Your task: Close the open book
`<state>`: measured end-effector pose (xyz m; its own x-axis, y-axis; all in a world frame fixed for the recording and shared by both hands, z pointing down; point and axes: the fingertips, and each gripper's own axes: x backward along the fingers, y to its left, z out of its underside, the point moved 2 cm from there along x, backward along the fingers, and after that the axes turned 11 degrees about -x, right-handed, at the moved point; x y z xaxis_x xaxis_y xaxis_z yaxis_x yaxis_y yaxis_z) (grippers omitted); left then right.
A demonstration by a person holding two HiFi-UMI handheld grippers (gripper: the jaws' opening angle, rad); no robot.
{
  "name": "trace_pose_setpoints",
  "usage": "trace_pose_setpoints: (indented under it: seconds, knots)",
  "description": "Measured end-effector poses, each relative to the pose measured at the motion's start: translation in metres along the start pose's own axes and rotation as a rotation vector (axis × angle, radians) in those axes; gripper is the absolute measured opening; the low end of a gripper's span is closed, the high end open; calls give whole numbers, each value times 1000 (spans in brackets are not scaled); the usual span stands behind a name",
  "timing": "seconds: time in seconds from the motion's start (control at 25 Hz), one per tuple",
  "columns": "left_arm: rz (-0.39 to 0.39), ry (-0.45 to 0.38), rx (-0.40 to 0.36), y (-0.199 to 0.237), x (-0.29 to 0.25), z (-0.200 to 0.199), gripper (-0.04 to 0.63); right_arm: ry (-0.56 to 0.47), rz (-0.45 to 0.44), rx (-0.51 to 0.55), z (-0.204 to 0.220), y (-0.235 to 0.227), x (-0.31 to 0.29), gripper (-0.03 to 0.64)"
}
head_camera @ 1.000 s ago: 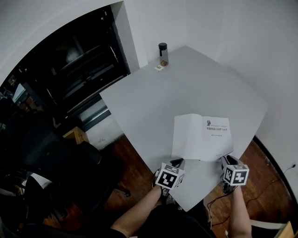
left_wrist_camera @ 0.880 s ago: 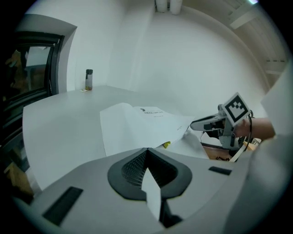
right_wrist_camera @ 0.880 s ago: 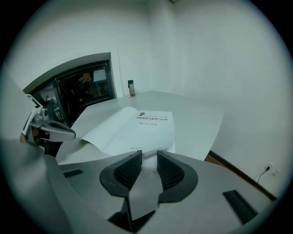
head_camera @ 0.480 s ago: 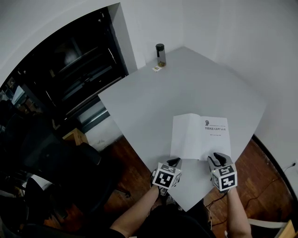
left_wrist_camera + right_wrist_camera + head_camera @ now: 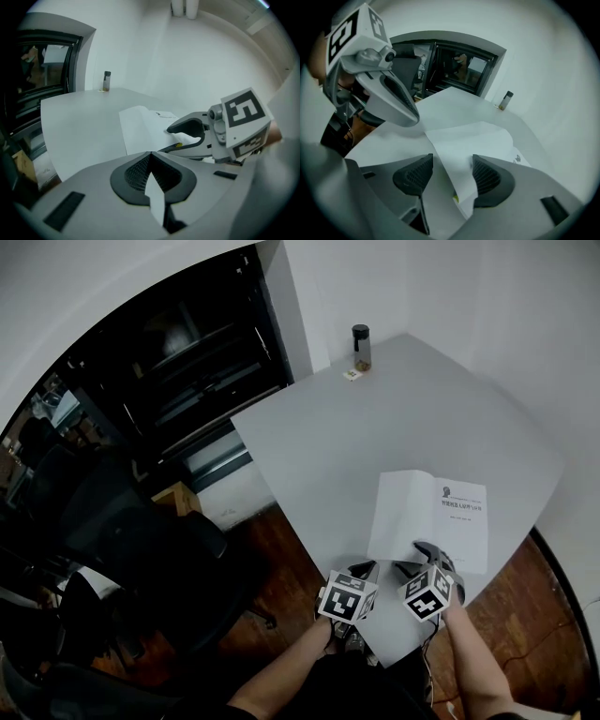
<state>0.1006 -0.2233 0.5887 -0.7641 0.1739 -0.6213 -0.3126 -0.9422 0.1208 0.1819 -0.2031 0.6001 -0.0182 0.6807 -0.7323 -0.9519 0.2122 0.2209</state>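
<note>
The open book lies flat with white pages up near the front corner of the grey table. My right gripper is at the book's near edge, rolled on its side. Its jaws are opening, and a white page runs between the pads without being pressed. My left gripper hovers just left of it, over the table edge, shut with nothing in it. In the left gripper view, my closed jaws point at the book, and the right gripper shows at its near edge.
A dark-capped bottle and a small tag stand at the table's far corner by the white wall. A dark shelf unit and a black chair are to the left. The table edge runs just under both grippers.
My right gripper slid left along the book's near edge toward the left gripper, rolled over, and its jaws spread wide. The left gripper barely shifted.
</note>
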Motion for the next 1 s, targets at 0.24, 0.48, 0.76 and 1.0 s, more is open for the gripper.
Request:
trace_pose_setpoints:
  seconds: [0.24, 0.48, 0.76, 1.0]
  knots:
    - [-24, 7, 6, 7, 8, 8, 5, -38, 24, -70, -8, -8, 3, 245]
    - [7, 7, -21, 0, 2, 2, 5, -144, 3, -402, -3, -28, 29, 245]
    - [66, 13, -76, -19, -13, -9, 5, -228, 71, -609, 27, -59, 59, 202]
    - [109, 10, -116, -34, -21, -19, 5, -220, 178, -774, 69, -84, 78, 203]
